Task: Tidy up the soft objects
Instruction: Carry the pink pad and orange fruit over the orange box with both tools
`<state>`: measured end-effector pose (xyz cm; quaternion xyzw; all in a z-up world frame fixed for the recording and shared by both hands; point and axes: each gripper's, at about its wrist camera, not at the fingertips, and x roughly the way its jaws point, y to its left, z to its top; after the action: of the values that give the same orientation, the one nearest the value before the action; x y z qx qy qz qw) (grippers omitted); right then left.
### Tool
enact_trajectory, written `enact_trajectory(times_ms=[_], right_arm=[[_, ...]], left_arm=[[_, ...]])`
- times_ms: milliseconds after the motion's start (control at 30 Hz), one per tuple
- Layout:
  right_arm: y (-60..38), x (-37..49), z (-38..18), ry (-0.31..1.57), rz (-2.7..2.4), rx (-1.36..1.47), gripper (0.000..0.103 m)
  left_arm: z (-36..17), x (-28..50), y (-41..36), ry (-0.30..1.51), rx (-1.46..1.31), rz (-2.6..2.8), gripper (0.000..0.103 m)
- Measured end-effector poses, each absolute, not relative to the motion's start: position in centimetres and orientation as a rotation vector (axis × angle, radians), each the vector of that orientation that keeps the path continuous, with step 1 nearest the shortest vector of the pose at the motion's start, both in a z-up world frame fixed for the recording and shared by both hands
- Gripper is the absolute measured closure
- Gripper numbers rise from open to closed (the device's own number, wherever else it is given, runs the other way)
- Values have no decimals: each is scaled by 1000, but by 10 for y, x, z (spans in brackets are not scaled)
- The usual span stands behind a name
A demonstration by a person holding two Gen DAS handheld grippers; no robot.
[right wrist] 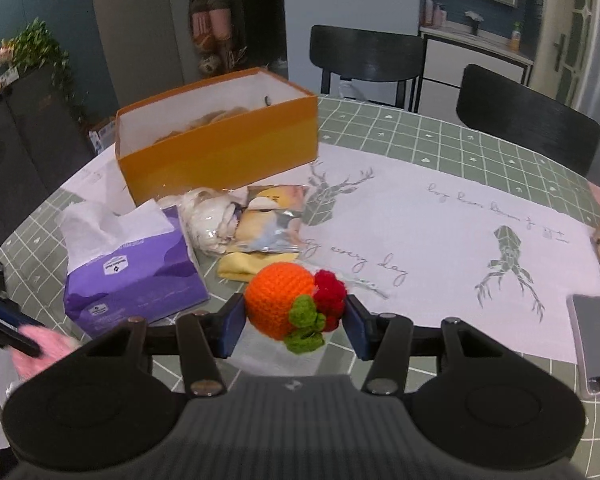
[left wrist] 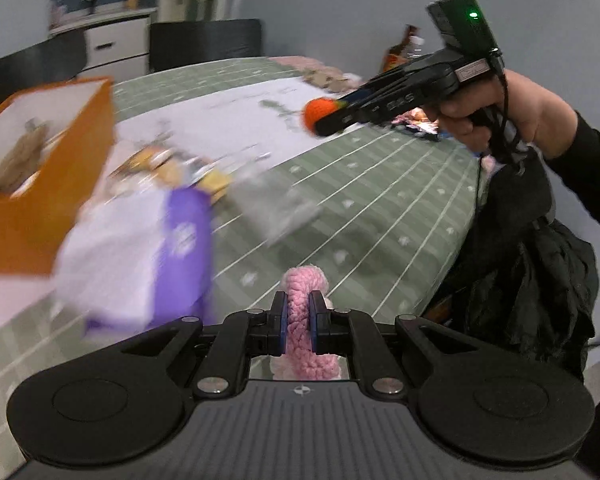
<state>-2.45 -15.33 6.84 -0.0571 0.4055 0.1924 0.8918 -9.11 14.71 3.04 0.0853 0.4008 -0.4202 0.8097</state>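
My left gripper (left wrist: 298, 322) is shut on a pink knitted toy (left wrist: 305, 280) and holds it above the green checked tablecloth; the toy also shows at the left edge of the right wrist view (right wrist: 50, 344). My right gripper (right wrist: 294, 322) is shut on an orange crocheted ball (right wrist: 278, 298) with a red and green tuft, held over the table. In the left wrist view that ball (left wrist: 318, 110) is at the tip of the right gripper (left wrist: 328, 118). An open orange box (right wrist: 220, 148) with beige soft things inside stands at the back left.
A purple tissue box (right wrist: 140, 276) stands in front of the orange box (left wrist: 48, 200). Plastic-wrapped packets (right wrist: 268, 220) and a yellow cloth (right wrist: 236, 268) lie beside it. Black chairs (right wrist: 524, 120) stand behind the table. A phone (right wrist: 592, 328) lies at the right.
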Motion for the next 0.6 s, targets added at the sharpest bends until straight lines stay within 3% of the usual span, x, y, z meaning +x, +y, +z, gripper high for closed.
enact_trajectory(times_ms=[333, 600], right_arm=[[-130, 19, 69, 866, 370, -132, 51], [-107, 60, 71, 878, 350, -156, 51]], left_arm=[[41, -81, 255, 869, 130, -673, 91], [55, -25, 324, 833, 96, -498, 91]])
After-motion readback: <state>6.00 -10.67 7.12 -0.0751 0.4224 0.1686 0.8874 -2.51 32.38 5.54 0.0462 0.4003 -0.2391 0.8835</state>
